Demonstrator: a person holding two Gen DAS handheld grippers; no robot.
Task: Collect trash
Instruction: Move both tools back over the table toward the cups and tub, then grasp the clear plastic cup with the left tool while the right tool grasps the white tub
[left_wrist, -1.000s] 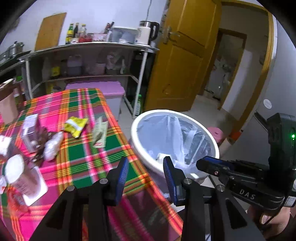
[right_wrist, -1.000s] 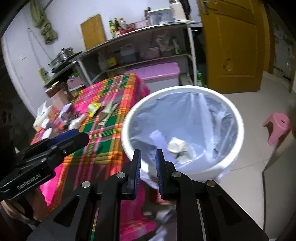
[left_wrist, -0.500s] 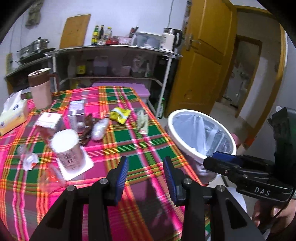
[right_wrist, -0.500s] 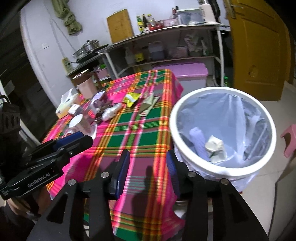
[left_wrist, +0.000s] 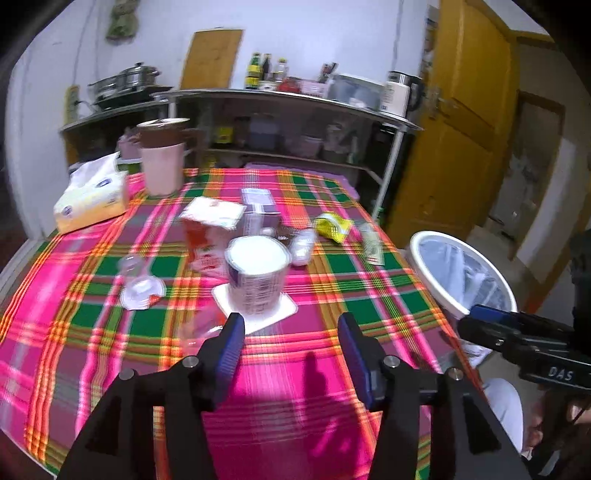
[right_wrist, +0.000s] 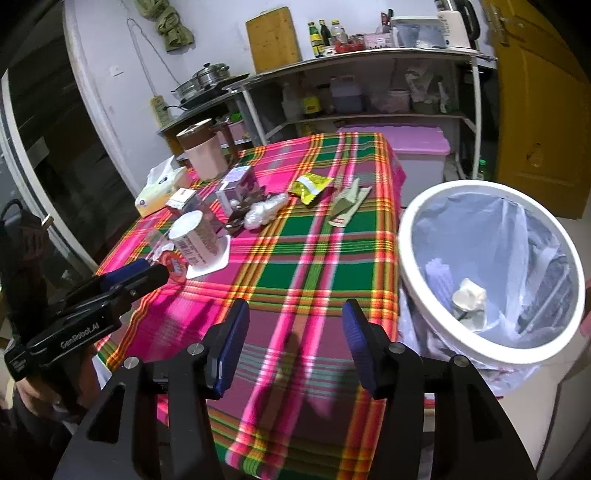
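My left gripper is open and empty, held over the near edge of the plaid table, just short of a white-lidded cup. My right gripper is open and empty above the table's front right part. The white bin with a clear liner stands right of the table and holds crumpled paper; it also shows in the left wrist view. On the table lie a yellow wrapper, a green wrapper, a white crumpled bag and a torn red-and-white lid.
A tissue box, a pink jug, a red carton and a purple box stand on the table. A metal shelf unit and a pink bin stand behind. A yellow door is at right.
Both grippers have swung left from the bin toward the table. The right gripper's jaws went from nearly shut to wide open. The left gripper has come nearer the cup.
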